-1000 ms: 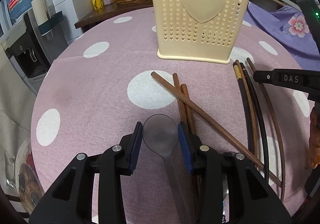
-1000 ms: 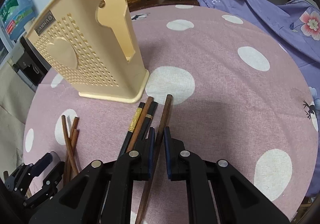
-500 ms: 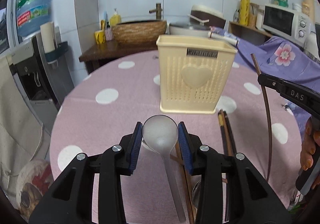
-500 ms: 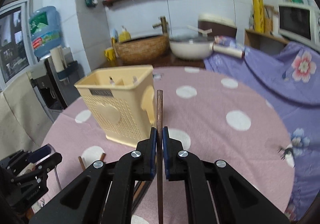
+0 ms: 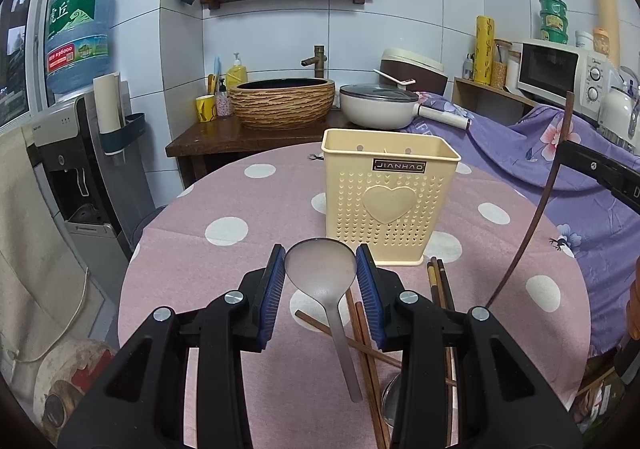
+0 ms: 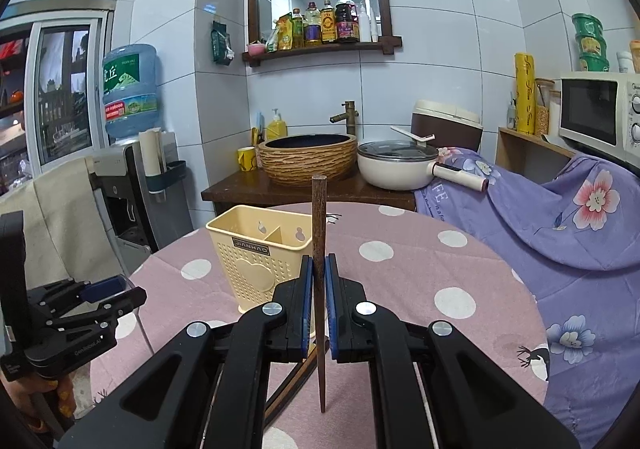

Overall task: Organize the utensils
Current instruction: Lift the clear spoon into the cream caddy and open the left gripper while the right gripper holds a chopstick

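Observation:
My left gripper (image 5: 320, 269) is shut on a grey metal spoon (image 5: 320, 277), held by its bowl above the table, handle hanging toward me. My right gripper (image 6: 319, 273) is shut on a dark brown chopstick (image 6: 319, 225), held upright; the chopstick also shows at the right of the left wrist view (image 5: 536, 217). The cream perforated utensil holder (image 5: 388, 201) with a heart stands upright on the table ahead of both grippers; it shows two compartments in the right wrist view (image 6: 260, 245). Several chopsticks (image 5: 438, 285) lie on the pink dotted tablecloth (image 5: 240, 257) below.
A wooden counter behind the table carries a woven basin (image 5: 284, 103) and a white pot (image 5: 380, 105). A purple floral cloth (image 6: 560, 209) covers things at the right. A water dispenser (image 5: 76, 153) stands at the left. A metal bowl rim (image 5: 390, 397) shows under my left gripper.
Both grippers have risen well above the table with the spoon and the chopstick. The view has tilted up from the tabletop to the room; the holder looks farther and smaller.

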`<state>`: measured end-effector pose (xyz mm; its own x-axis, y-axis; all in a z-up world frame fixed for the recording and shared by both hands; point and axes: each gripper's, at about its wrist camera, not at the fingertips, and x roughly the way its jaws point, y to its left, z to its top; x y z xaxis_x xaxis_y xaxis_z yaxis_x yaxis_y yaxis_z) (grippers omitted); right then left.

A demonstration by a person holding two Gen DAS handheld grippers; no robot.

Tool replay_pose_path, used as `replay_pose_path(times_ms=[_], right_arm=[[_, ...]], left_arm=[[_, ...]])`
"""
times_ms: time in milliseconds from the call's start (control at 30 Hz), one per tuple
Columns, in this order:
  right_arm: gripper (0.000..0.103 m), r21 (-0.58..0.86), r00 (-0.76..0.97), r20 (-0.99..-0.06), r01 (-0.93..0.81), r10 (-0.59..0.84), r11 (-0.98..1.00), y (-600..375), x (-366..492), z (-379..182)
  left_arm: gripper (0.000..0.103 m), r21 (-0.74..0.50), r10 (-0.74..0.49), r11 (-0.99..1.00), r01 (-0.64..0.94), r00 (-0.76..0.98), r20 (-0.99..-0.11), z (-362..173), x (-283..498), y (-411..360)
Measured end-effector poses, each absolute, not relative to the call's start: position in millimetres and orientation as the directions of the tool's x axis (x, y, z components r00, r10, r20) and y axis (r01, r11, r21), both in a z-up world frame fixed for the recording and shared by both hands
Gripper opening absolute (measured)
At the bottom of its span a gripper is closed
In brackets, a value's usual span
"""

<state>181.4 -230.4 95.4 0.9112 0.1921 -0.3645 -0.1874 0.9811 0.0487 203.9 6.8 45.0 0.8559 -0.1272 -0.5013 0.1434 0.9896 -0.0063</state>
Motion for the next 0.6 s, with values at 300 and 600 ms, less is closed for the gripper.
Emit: replay_pose_path(times_ms=[300, 600], right_arm=[[0.007, 0.048, 0.906, -0.347, -0.24, 0.241, 0.97, -221, 185, 122], [0.007, 0.114, 0.927, -0.235, -0.271, 0.291, 0.956, -215, 218, 209]], left_arm=[[0.037, -0.013, -0.156, 0.986, 0.169, 0.872, -0.464, 78, 215, 7], [0.037, -0.032, -0.154, 0.988, 0.152, 0.935, -0.318, 175, 270, 0]])
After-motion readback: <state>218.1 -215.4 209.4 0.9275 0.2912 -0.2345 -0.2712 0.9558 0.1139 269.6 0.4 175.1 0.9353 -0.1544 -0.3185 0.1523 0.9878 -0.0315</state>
